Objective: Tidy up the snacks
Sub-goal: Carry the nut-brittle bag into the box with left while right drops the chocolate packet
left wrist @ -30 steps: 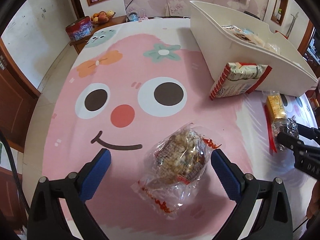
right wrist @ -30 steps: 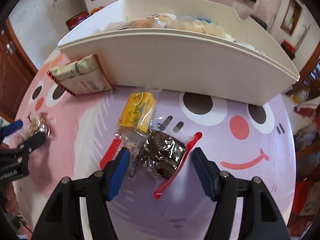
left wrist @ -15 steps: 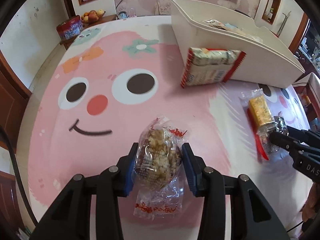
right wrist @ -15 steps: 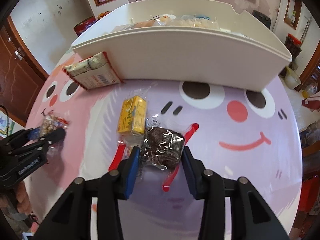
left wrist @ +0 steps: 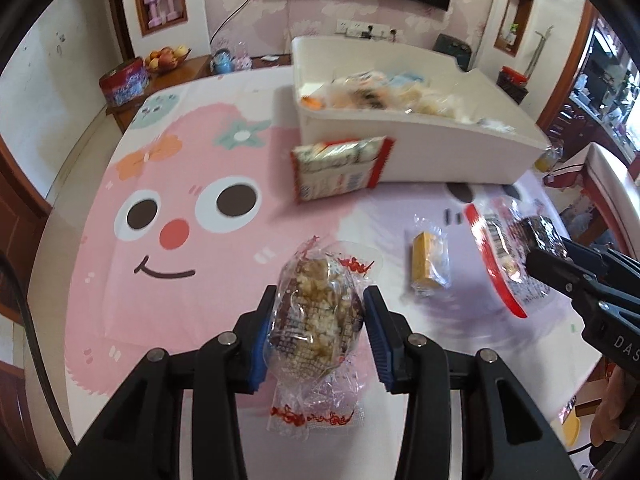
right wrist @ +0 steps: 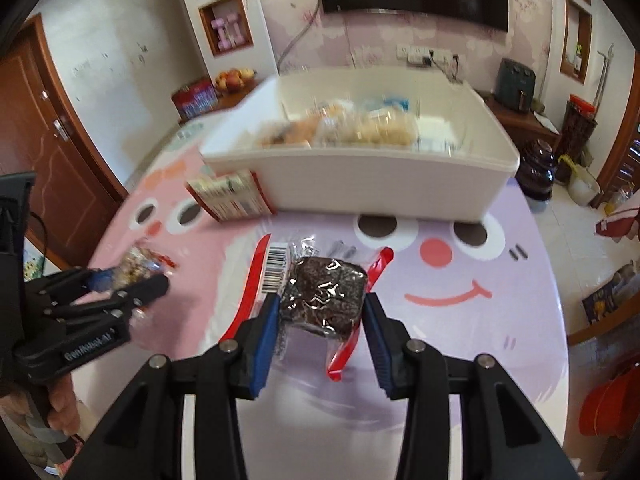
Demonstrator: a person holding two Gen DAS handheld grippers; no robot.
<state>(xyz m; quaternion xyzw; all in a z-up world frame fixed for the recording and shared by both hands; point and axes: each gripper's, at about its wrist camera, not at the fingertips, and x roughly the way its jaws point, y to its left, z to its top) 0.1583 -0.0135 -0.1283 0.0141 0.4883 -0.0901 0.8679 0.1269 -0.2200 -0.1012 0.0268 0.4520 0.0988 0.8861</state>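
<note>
My left gripper is shut on a clear-wrapped puffed grain snack and holds it above the cartoon tablecloth. My right gripper is shut on a dark brown cake in a clear red-edged wrapper, also lifted; that gripper shows in the left wrist view. The white snack bin stands at the back, holding several packets. A red-edged biscuit pack leans on its front wall. A yellow wrapped snack lies on the cloth.
A side table with a fruit bowl and a red tin stands beyond the table's far left edge. The table edge curves close on the right, with chairs and floor clutter beyond it.
Both grippers closed on their snacks and lifted them off the cloth. The views rose and tipped toward the bin. The yellow snack stayed on the table.
</note>
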